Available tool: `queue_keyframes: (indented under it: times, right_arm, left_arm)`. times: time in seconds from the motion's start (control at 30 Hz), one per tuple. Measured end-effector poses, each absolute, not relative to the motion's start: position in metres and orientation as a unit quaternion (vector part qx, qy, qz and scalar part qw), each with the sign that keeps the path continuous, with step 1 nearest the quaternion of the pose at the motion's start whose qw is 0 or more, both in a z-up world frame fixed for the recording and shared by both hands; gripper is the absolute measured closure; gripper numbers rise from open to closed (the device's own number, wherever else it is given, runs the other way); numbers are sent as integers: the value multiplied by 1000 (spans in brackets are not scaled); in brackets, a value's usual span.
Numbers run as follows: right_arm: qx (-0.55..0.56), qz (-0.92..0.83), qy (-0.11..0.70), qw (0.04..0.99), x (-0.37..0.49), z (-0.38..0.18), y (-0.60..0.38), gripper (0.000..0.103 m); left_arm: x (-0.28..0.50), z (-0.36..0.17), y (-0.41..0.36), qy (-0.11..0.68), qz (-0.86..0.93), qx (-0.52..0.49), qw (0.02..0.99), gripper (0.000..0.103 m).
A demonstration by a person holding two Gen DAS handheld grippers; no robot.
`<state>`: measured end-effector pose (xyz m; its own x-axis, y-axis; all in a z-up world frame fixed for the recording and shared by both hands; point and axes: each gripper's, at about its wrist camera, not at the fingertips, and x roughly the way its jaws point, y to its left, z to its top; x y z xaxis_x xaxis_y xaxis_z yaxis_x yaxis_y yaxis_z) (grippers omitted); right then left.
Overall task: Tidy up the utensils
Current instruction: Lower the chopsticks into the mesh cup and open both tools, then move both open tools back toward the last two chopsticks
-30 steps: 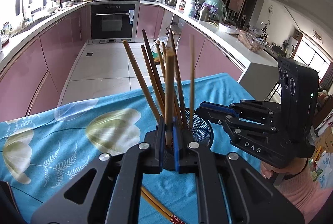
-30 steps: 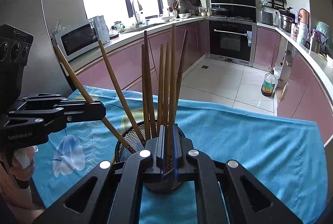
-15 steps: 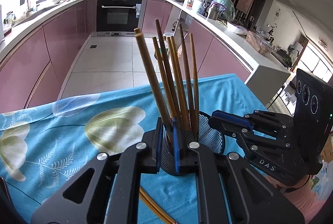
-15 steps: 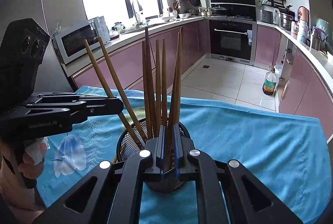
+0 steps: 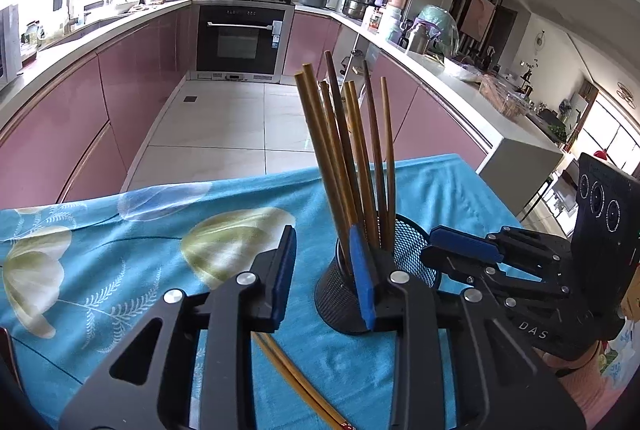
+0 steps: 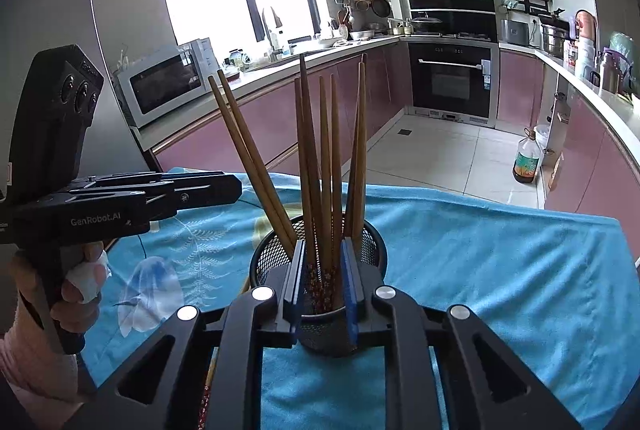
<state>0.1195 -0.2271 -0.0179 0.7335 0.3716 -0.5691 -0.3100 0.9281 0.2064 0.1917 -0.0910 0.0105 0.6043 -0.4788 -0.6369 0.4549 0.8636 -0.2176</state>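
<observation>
Left gripper [image 5: 324, 284] hovers low over the cloth with its blue pads spread wide and nothing between them, right pad [image 5: 362, 278] just beside the mesh holder [image 5: 340, 302]; right gripper [image 6: 322, 288] sits close behind that black mesh holder, its jaws parted only a little, the gap lined up with the chopstick bases, though actual contact cannot be told; the bundle of wooden chopsticks [image 6: 320, 166] stands upright in the holder, fanning outward at the tops; two more chopsticks [image 5: 298, 380] lie flat on the blue flowered tablecloth [image 5: 120, 270], under the left gripper, near the holder's foot.
</observation>
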Motion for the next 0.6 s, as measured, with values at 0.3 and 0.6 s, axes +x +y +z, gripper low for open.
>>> queue_keyframes:
  times: [0.3,0.6]
  right_arm:
    - [42,196,299,933,100,-13,-221,72]
    - [28,226,303,926,79,-17,-204,60]
  left_arm:
    - [162,7,-79,339,-215,1,916,45]
    - [131,2,-53,318,-163,16,934,25]
